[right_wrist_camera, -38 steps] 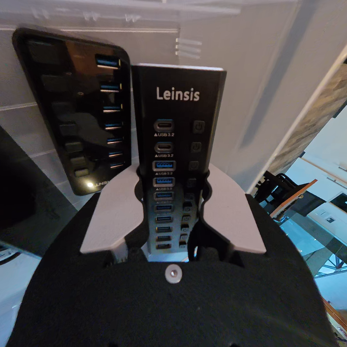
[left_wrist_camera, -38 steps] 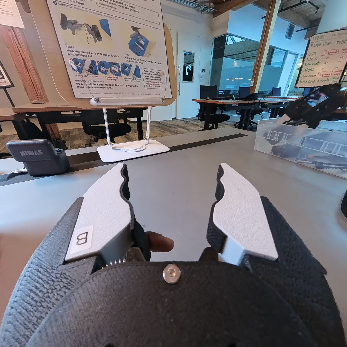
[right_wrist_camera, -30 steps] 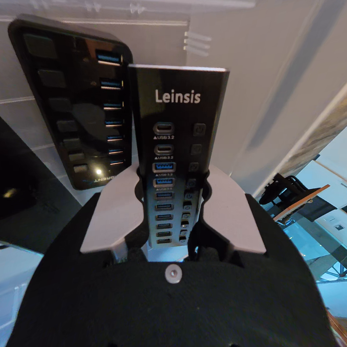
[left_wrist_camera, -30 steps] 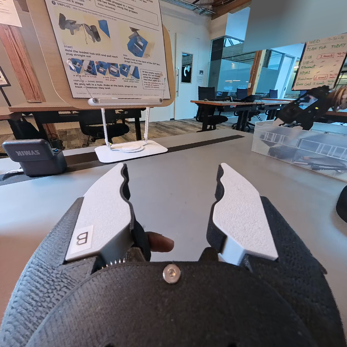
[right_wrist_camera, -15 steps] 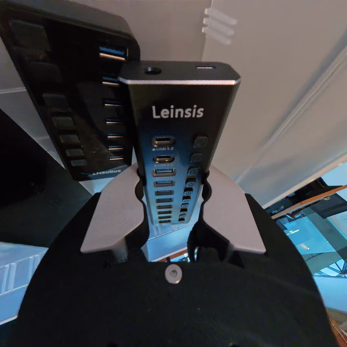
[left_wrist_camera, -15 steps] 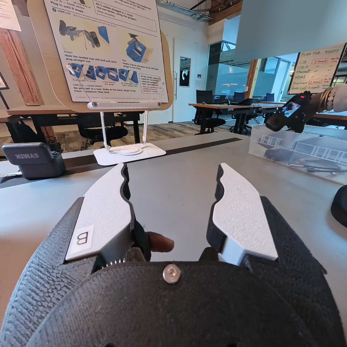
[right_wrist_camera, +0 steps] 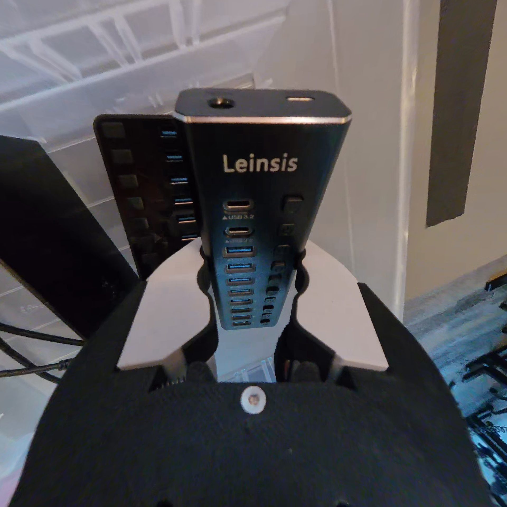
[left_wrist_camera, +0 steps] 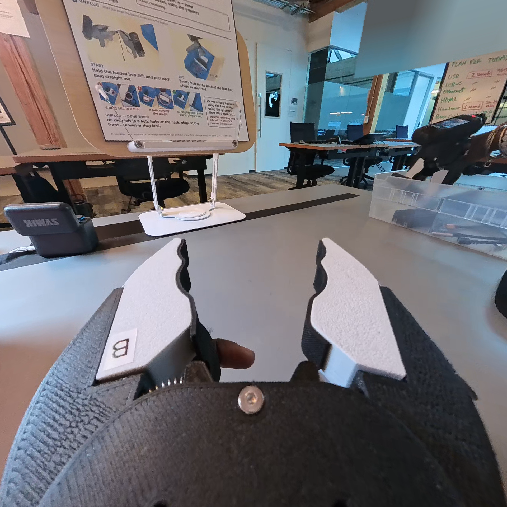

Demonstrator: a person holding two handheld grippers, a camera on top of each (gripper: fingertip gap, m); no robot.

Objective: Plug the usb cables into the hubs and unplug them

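Observation:
My right gripper [right_wrist_camera: 251, 256] is shut on a long black USB hub [right_wrist_camera: 263, 186] with a row of ports and buttons, holding it by its sides so it points away from me over a clear plastic bin [right_wrist_camera: 82, 55]. A second black hub [right_wrist_camera: 148, 192] lies behind it in the bin, with black cables [right_wrist_camera: 30, 365] at lower left. My left gripper [left_wrist_camera: 251, 247] is open and empty, low over the grey table [left_wrist_camera: 247, 274]. The right gripper [left_wrist_camera: 450, 142] also shows far right in the left wrist view, above the bin [left_wrist_camera: 439, 214].
A white stand [left_wrist_camera: 192, 214] holding an instruction board [left_wrist_camera: 153, 68] is at the table's back. A dark grey box [left_wrist_camera: 52, 227] sits at back left. A black object [left_wrist_camera: 502, 296] lies at the right edge. Office desks and chairs are beyond. Left tips to right tips: about 55 centimeters.
My right gripper has lifted and tilted the held hub, so its end face now shows and the second hub sits lower behind it. The left gripper has stayed open and nearly still.

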